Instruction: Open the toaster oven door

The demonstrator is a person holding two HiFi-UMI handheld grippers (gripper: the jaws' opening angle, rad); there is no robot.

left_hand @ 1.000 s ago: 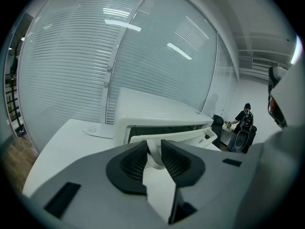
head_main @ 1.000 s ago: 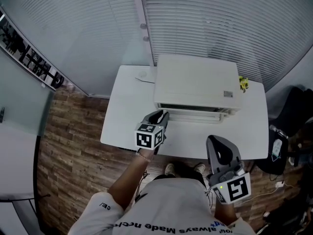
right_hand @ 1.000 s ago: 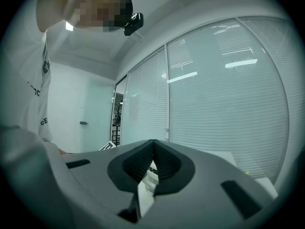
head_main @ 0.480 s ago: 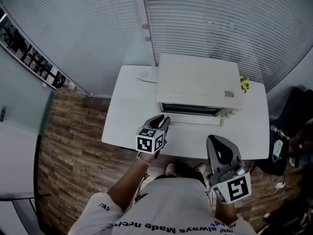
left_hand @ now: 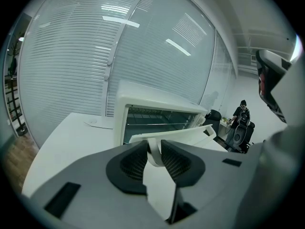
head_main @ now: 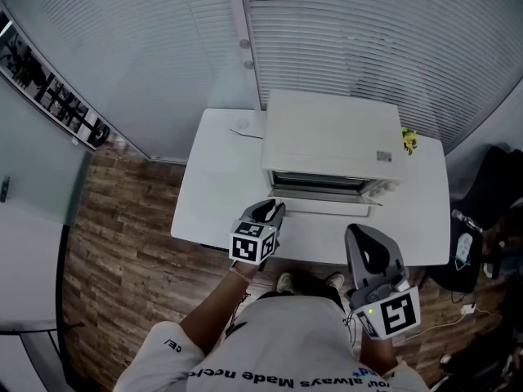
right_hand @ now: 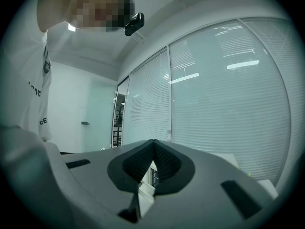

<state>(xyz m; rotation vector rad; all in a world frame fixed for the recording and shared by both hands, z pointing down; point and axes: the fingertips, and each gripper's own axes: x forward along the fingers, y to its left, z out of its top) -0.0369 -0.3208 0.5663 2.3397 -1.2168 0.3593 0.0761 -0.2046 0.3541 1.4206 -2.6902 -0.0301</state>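
Head view: my left gripper point(head_main: 272, 211) holds the boxy cream toaster oven's point(head_main: 331, 137) door point(head_main: 327, 207), partly open, on the white table point(head_main: 214, 188).

Left gripper view: the jaws clamp the pale door handle point(left_hand: 153, 152).

Right gripper view: my right gripper point(right_hand: 153, 162) is pinched shut, empty.

Next, I reckon, swing the door lower.

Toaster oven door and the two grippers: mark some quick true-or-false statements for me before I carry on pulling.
1. The left gripper has its jaws shut on the door handle. True.
2. The door is fully closed. False: it is tilted open, and the left gripper view shows a rack inside the toaster oven.
3. The right gripper is holding the oven's side. False: its jaws are together on nothing, and it is held back near the person, off the table.
4. The toaster oven stands on the white table. True.
5. A small yellow object lies on the oven's left. False: it is at the oven's right in the head view.
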